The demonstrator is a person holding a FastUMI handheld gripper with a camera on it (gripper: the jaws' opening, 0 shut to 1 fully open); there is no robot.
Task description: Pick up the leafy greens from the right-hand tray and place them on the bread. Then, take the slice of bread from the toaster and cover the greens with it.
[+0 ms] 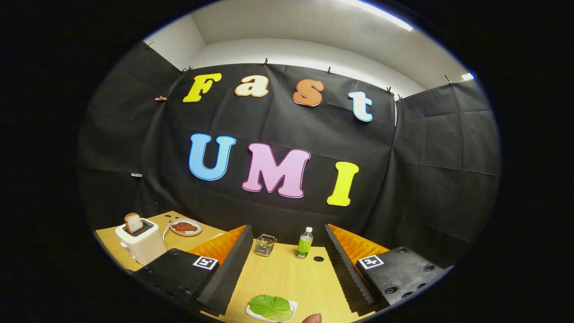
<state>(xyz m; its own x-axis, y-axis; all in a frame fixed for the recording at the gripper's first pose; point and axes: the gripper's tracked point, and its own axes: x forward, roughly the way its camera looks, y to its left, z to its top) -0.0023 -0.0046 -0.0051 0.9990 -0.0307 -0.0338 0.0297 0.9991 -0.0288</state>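
My gripper [287,264] stands open above the wooden table, its two fingers spread wide with nothing between them. Low between the fingers, close to me, the leafy greens [270,307] lie on a small white tray [293,307]. Off beyond the left finger stands a white toaster [141,243] with a slice of bread [133,222] sticking up from its slot. Behind the toaster a grey plate [185,227] carries something reddish-brown; I cannot tell whether bread lies there.
A small wire holder [265,245] and a green bottle [304,243] stand on the table [287,273] ahead of the fingers, near the back wall. A fingertip of a person [311,318] shows just right of the greens' tray. A round hole [319,259] is in the tabletop beside the bottle.
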